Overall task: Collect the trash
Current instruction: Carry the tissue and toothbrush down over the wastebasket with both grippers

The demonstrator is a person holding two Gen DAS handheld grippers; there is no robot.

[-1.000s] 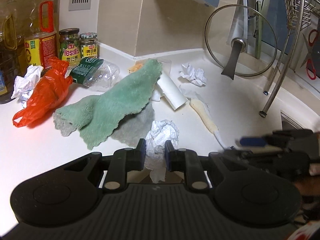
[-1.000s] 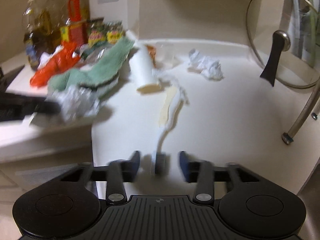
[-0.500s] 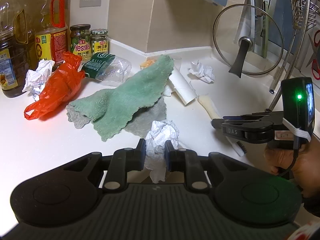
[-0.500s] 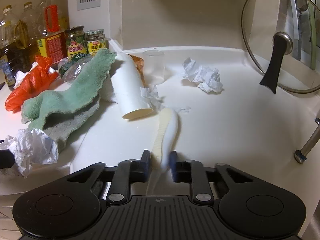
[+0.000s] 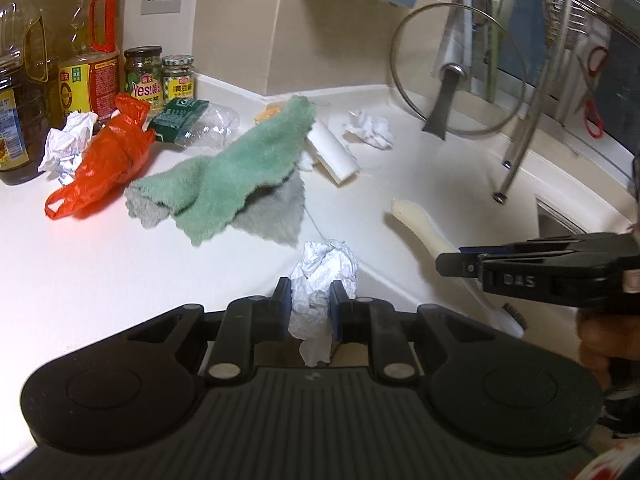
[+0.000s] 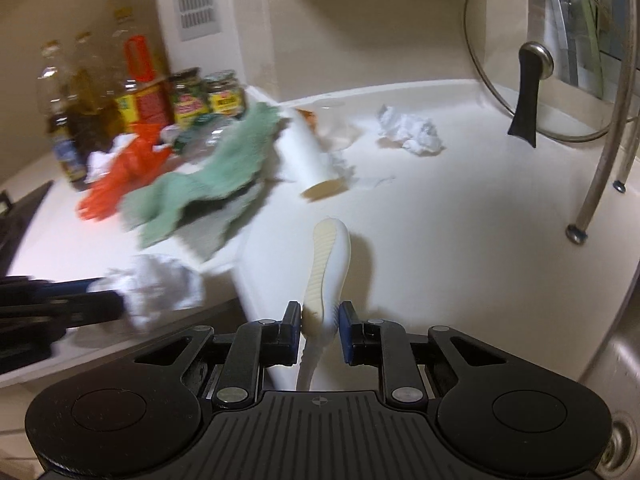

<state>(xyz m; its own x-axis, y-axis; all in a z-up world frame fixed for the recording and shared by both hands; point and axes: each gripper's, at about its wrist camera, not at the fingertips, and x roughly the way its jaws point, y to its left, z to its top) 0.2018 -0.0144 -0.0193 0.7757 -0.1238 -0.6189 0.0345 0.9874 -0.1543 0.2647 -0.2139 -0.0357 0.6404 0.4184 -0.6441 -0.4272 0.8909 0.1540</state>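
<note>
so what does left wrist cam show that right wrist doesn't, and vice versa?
Only left wrist: the brush's dark bristle end, and the person's hand behind the right gripper.
Only right wrist: the clear plastic cup behind the white tube, and the brush handle clamped in the right gripper's fingers.
Both: green cloth, orange bag, crumpled paper in the left gripper, glass lid, jars and oil bottles.
</note>
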